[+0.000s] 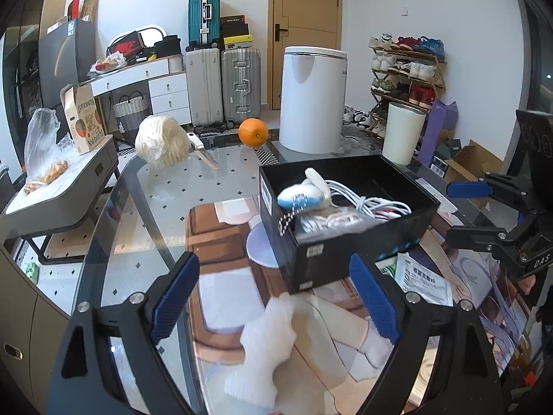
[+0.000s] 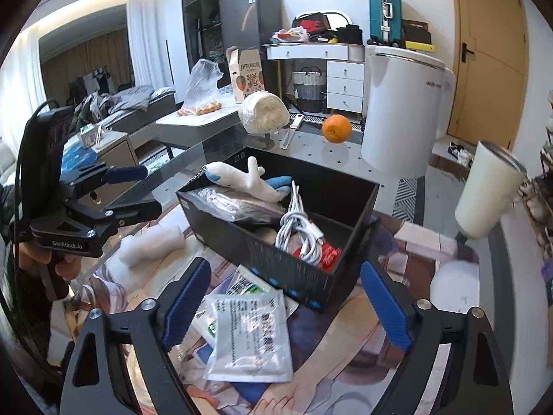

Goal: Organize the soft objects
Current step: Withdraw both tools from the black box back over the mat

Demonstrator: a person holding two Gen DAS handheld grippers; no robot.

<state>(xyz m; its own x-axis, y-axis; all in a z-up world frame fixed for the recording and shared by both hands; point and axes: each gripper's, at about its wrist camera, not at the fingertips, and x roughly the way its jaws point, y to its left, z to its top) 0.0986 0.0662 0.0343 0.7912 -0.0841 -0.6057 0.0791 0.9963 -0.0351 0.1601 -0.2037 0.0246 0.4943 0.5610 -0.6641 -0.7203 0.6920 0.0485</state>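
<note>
White crinkled foam wrap (image 1: pixel 266 342) lies between left hand-held gripper (image 1: pixel 276 301) pads.

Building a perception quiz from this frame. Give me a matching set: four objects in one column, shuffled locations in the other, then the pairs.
Things:
1. plush toy
2. white foam piece
3. orange
4. white sachet

Places:
A. far end of the glass table, beside the white bin
B. on the mat between the open fingers of the left gripper
C. inside the black box, next to the white cable
D. on the mat in front of the box, between the open fingers of the right gripper

Pairs: 1-C, 2-B, 3-A, 4-D
</note>
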